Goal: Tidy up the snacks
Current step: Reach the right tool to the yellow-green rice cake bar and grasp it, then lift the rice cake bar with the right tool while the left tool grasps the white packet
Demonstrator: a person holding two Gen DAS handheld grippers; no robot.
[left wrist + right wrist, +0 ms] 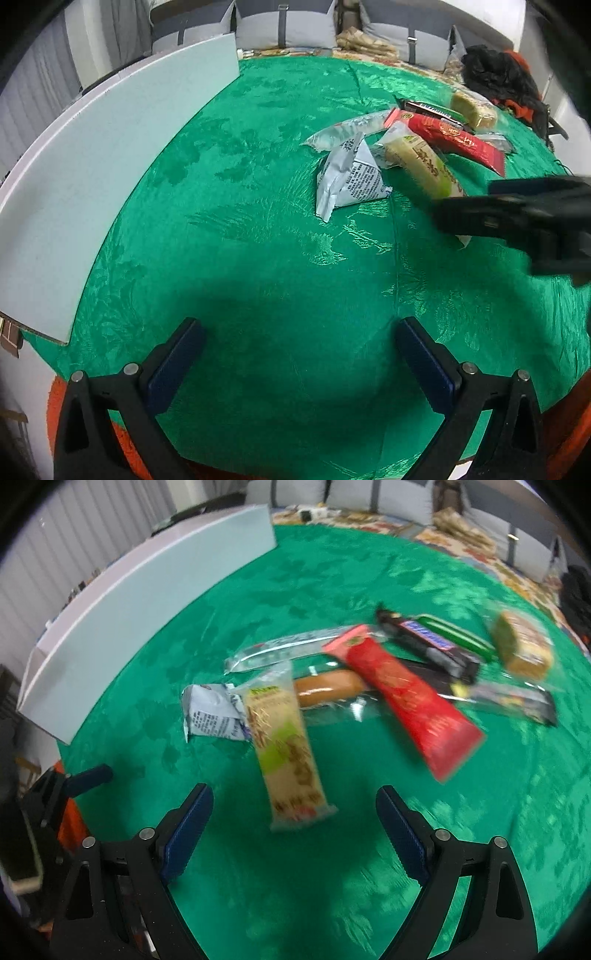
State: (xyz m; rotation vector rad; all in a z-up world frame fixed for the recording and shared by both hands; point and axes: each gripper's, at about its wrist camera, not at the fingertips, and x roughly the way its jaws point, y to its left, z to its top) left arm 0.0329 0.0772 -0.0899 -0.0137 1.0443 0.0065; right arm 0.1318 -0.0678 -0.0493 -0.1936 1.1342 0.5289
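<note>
Several snacks lie in a pile on the green tablecloth (332, 867). In the right wrist view, a yellow-green bar (288, 753) lies nearest, just ahead of my open, empty right gripper (295, 808). Behind it are a crumpled white packet (210, 716), a sausage (328, 690), a red packet (406, 701), a dark chocolate bar (428, 642) and a wrapped cake (524, 646). My left gripper (299, 339) is open and empty above bare cloth, well short of the white packet (347, 177) and the yellow-green bar (421, 162). The right gripper (517, 218) shows in the left wrist view at the right.
A white open box (110, 155) stands along the left side of the table; it also shows in the right wrist view (147, 602). Grey cushions (288, 26) and dark clothing (502, 77) lie beyond the far edge. Orange fabric (569, 435) shows below the cloth's near edge.
</note>
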